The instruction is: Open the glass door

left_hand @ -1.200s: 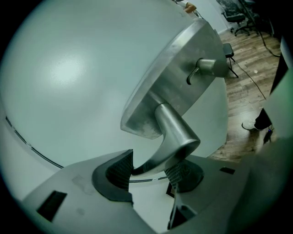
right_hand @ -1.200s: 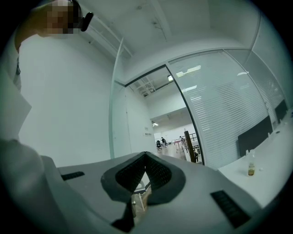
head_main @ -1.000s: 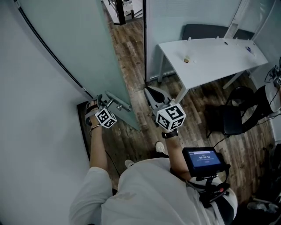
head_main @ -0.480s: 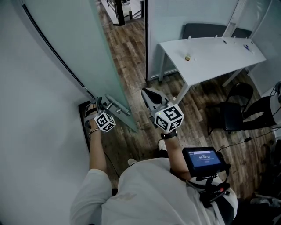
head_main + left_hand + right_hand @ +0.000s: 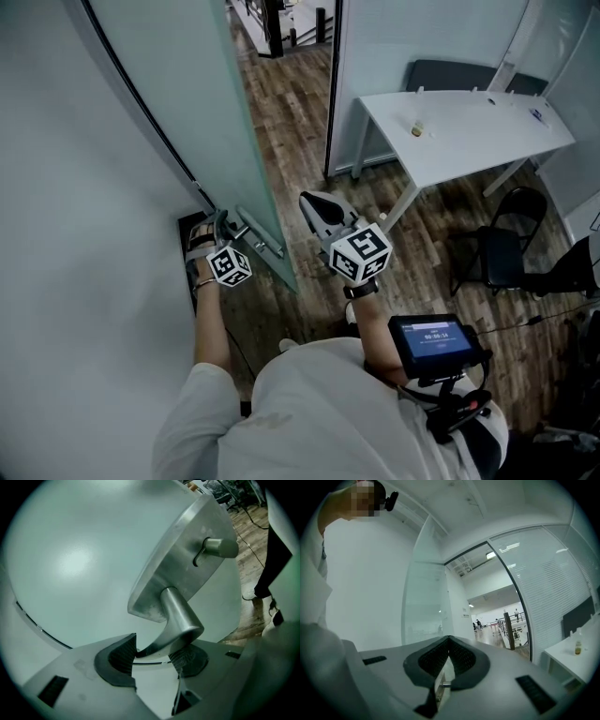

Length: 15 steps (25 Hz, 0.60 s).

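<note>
Wood-plank flooring [image 5: 291, 103] runs past a white desk [image 5: 469, 141] at far right. At left the frosted glass door [image 5: 178, 84] stands ajar, the left gripper [image 5: 154, 656] jaws clamped on its lever handle [image 5: 180, 620]. The right gripper [image 5: 449, 657], jaws pressed together and empty, hovers beside the door's edge

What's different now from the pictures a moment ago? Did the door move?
The glass door has swung wider open, so the gap beside it shows more floor. The left tongs still grip its handle and moved along with it. The right tongs stayed shut and empty, near the door's edge.
</note>
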Each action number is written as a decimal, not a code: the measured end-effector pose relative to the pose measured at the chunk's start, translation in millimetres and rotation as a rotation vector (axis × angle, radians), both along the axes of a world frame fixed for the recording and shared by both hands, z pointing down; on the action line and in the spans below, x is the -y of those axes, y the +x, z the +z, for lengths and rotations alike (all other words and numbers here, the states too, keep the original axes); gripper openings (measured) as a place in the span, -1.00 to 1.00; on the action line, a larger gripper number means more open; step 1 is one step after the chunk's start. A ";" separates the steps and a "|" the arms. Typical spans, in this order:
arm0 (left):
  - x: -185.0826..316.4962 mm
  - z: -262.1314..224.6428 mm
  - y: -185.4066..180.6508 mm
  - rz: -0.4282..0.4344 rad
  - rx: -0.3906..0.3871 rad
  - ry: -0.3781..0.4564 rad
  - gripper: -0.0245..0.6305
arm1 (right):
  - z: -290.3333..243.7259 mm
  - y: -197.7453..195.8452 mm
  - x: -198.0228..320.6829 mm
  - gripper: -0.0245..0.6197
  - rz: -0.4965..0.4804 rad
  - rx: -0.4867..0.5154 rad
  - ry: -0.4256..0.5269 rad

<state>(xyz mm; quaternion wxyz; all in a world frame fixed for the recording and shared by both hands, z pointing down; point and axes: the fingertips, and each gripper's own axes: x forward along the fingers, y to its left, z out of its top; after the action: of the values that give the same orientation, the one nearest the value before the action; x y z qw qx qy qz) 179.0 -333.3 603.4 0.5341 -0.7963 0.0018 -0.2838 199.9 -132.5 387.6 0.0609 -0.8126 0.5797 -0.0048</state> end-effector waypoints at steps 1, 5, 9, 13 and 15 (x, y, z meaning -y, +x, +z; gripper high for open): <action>0.7 -2.1 -2.9 0.006 0.001 0.003 -0.39 | -2.1 -2.3 2.6 -0.92 -0.008 -0.001 -0.001; 16.3 -0.2 -21.3 0.027 -0.010 0.004 -0.39 | -0.7 -14.8 20.4 -0.92 -0.027 -0.007 0.000; 34.5 12.7 -41.2 0.037 0.008 0.033 -0.39 | 12.1 -30.0 39.7 -0.92 -0.046 -0.012 -0.009; 39.2 10.2 -57.4 0.033 0.041 0.076 -0.39 | 12.5 -40.5 46.2 -0.92 -0.076 -0.008 -0.013; 45.1 6.5 -66.9 0.012 0.038 0.084 -0.39 | 11.2 -47.1 52.7 -0.92 -0.095 -0.008 -0.015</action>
<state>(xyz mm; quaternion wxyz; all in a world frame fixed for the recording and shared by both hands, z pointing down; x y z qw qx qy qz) 112.1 -378.3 609.8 0.5689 -0.7675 -0.0014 -0.2954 152.9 -185.2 398.9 0.0523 -0.7846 0.6178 -0.0088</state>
